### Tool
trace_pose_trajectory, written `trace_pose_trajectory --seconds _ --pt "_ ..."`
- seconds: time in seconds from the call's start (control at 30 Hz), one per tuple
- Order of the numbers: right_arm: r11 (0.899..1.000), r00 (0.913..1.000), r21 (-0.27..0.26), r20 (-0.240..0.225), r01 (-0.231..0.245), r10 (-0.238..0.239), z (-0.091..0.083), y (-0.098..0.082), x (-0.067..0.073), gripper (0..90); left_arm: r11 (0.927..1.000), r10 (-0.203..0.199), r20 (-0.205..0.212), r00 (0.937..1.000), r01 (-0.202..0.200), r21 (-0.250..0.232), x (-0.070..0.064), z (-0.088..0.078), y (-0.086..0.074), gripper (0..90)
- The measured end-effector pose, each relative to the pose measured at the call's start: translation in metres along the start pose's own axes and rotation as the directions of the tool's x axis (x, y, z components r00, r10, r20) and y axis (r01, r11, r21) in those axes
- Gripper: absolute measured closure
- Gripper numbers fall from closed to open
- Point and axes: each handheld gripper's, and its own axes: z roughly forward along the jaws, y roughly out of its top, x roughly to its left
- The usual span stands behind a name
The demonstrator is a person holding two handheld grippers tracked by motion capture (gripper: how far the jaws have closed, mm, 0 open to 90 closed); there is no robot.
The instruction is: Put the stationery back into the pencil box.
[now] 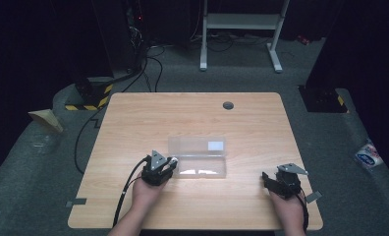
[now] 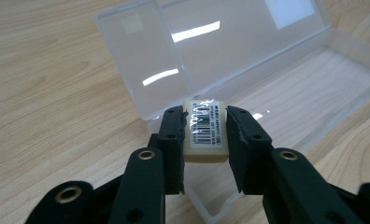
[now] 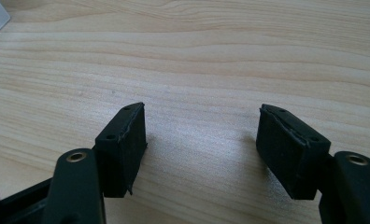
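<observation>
A clear plastic case (image 1: 198,164) lies open in the middle of the wooden table (image 1: 133,113), its lid (image 1: 196,146) folded back flat. My left gripper (image 1: 171,162) hovers at the case's left end, shut on a cream eraser (image 2: 205,127) with a barcode label. In the left gripper view the eraser hangs over the near corner of the case's tray (image 2: 309,88), pinched between both pads. My right gripper (image 1: 267,180) rests near the table's front right, open, with bare wood between its pads (image 3: 122,140).
A dark round cable hole (image 1: 228,105) sits near the table's far edge. Cables trail off the left front edge. A white metal stand (image 1: 241,29) and dark equipment stand on the grey floor beyond the table.
</observation>
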Motion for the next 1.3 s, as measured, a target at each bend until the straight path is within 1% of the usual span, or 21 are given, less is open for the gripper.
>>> trace_pose_trajectory --seconds 0.13,0.17,0.3,0.4,0.6,0.73,0.87,1.0,1.1,1.3 --pt "1.000 1.0000 0.000 0.001 0.001 -0.001 0.0000 0.0000 0.0001 33.1 0.9998 0.018 -0.011 0.9998 -0.018 0.011 -0.0016 0.0033 -0.0003 67.9" --pt "1.000 1.0000 0.000 0.002 0.000 0.000 -0.0001 0.0000 0.0004 33.4 0.9997 0.019 -0.006 0.9998 -0.019 0.013 -0.0019 0.0037 -0.0005 67.9" --pt "1.000 1.0000 -0.001 0.002 0.004 -0.004 -0.0003 -0.0004 0.0005 33.5 0.9993 0.027 -0.014 0.9995 -0.026 0.025 -0.0027 0.0060 -0.0023 67.8" --pt "1.000 1.0000 -0.001 0.001 0.004 -0.004 -0.0005 -0.0005 0.0005 33.5 0.9985 0.045 -0.022 0.9987 -0.044 0.031 -0.0033 0.0069 -0.0027 67.8" --pt "1.000 1.0000 -0.001 -0.001 0.007 -0.007 -0.0006 -0.0006 0.0004 33.5 0.9984 0.044 -0.026 0.9987 -0.043 0.038 -0.0036 0.0076 -0.0032 67.8" --pt "1.000 1.0000 -0.001 -0.002 0.007 -0.007 -0.0007 -0.0007 0.0004 33.5 0.9978 0.051 -0.030 0.9982 -0.050 0.043 -0.0040 0.0080 -0.0030 67.7" --pt "1.000 0.9999 0.000 -0.002 0.011 -0.011 -0.0009 -0.0008 0.0003 33.5 0.9983 0.043 -0.030 0.9986 -0.042 0.041 -0.0036 0.0087 -0.0030 67.2" --pt "1.000 0.9999 0.000 -0.002 0.011 -0.011 -0.0010 -0.0008 0.0003 33.5 0.9989 0.032 -0.020 0.9993 -0.032 0.033 -0.0032 0.0081 -0.0027 63.5" --pt "1.000 0.9999 0.000 -0.002 0.010 -0.010 -0.0010 -0.0008 0.0003 33.5 0.9996 0.022 -0.017 0.9996 -0.022 0.018 -0.0033 0.0067 -0.0018 63.5" --pt "1.000 0.9999 0.000 -0.002 0.011 -0.011 -0.0010 -0.0008 0.0003 33.5 0.9999 0.013 -0.016 0.9998 -0.013 0.004 -0.0025 0.0030 -0.0001 63.8"
